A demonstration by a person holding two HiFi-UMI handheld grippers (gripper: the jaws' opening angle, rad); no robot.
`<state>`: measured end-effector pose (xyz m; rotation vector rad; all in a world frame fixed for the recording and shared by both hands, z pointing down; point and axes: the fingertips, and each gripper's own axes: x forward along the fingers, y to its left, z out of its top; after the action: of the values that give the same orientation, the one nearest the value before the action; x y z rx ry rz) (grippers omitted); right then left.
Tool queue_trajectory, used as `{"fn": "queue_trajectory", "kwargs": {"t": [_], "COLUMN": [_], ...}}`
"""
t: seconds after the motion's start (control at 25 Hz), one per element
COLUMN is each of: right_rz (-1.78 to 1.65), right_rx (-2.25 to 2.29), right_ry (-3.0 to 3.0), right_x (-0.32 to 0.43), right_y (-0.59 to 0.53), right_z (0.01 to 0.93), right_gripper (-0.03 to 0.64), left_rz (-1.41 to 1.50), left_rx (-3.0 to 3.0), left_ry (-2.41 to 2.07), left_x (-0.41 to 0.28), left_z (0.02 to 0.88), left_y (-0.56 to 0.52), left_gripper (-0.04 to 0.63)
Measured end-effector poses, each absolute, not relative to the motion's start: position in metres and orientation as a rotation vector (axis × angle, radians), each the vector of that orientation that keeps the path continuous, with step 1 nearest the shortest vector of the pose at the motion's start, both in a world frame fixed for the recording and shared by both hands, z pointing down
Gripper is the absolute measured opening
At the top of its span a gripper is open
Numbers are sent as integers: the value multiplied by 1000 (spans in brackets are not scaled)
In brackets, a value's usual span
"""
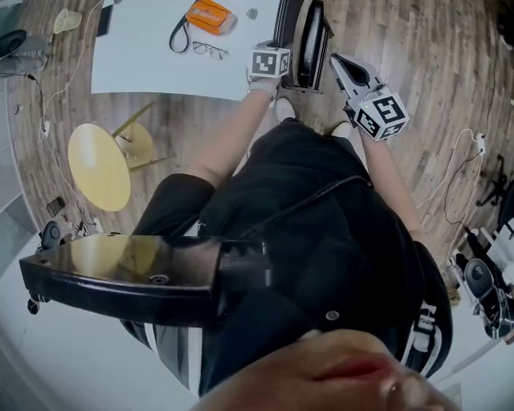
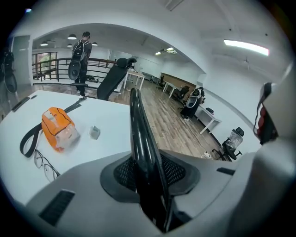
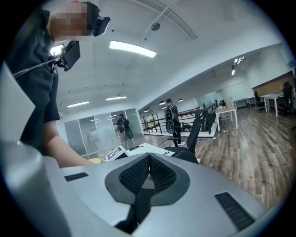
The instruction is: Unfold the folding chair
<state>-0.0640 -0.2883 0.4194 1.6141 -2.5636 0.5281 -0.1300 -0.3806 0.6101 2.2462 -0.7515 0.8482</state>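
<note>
The folded black chair (image 1: pixel 312 40) stands upright beside the white table, straight in front of the person. My left gripper (image 1: pixel 277 64) is at the chair's left side, near its top. In the left gripper view the chair's glossy black edge (image 2: pixel 141 134) runs up between the jaws, and my left gripper (image 2: pixel 148 173) is shut on it, pads against both faces. My right gripper (image 1: pixel 339 64) hovers just right of the chair; whether it touches the chair I cannot tell. In its own view my right gripper (image 3: pixel 149 169) is shut with nothing between the pads.
A white table (image 1: pixel 144 64) left of the chair carries an orange pouch (image 1: pixel 210 16) with a black strap and a pair of glasses (image 1: pixel 209 50). A yellow round stool (image 1: pixel 98 164) stands at the left. Cables lie on the wood floor. A distant person with a backpack (image 2: pixel 81 55) stands near an office chair (image 2: pixel 113 78).
</note>
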Motion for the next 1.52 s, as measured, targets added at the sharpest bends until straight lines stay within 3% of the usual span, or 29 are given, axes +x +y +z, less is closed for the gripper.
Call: {"fn": "queue_trajectory", "kwargs": {"t": [0.52, 1.08, 1.52], "right_rz": [742, 1136, 1411], "right_rx": [1818, 1750, 1705], "right_ry": [-2323, -2049, -1792], "right_x": [-18, 30, 57], "right_y": [-274, -291, -294], "right_z": [465, 598, 719], "right_gripper": [8, 11, 235], "left_rz": [826, 873, 876], "left_rx": [2187, 2209, 2238], "left_ry": [-744, -778, -854], "left_x": [-103, -51, -11], "left_z": [602, 591, 577], "left_y": [-360, -333, -299], "left_gripper": [89, 89, 89]}}
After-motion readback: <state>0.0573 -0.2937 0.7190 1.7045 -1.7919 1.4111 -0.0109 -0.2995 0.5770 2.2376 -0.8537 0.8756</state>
